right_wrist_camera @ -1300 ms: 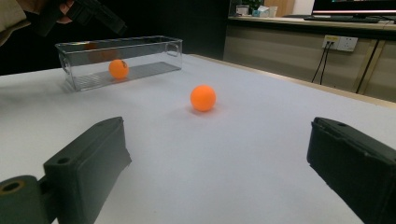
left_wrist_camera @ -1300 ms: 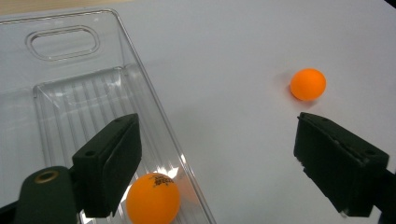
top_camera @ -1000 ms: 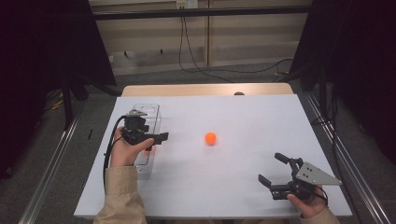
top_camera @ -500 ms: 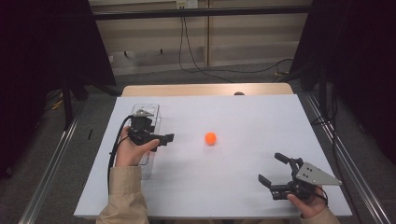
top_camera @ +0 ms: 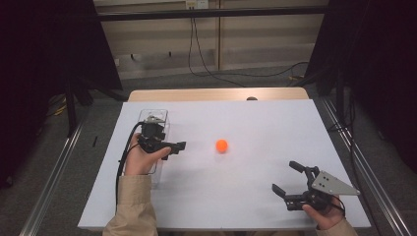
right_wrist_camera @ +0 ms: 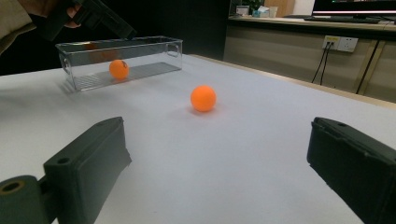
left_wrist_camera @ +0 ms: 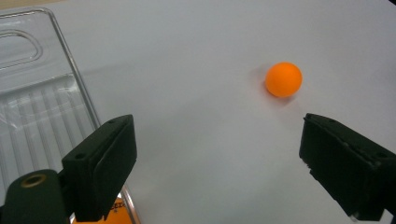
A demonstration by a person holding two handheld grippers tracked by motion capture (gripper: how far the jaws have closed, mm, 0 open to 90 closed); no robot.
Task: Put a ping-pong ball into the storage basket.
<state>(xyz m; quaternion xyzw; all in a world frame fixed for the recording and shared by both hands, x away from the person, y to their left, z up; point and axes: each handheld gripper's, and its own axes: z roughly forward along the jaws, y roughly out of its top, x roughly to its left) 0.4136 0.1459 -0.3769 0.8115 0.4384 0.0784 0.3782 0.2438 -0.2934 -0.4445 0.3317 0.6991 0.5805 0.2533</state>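
I see a smooth, matte orange ball (top_camera: pixel 222 145) lying alone on the flat white tabletop (top_camera: pixel 255 196), near its middle, free of both grippers. At the left stands a clear, rigid plastic bin (top_camera: pixel 164 117), long and rectangular with rounded corners and a ribbed floor. Through its glossy wall, in the right gripper view, I make out a second orange ball (right_wrist_camera: pixel 118 69) resting inside.

My left gripper (top_camera: pixel 177 146), matte black with blocky, flat-faced jaws, hangs over the bin's right edge and points right towards the loose ball. Its jaws stand wide apart with nothing between them. In the left gripper view the ball sits beyond the jaws, up and to the right, well apart from both.

My right gripper (top_camera: pixel 287 178), the same black build with a grey three-cornered plate on top, sits at the near right corner of the tabletop. Its jaws gape wide too, holding nothing.

Against a second ago, the left gripper has edged a little rightward, off the bin and towards the ball. The loose ball and the right gripper lie where they were.
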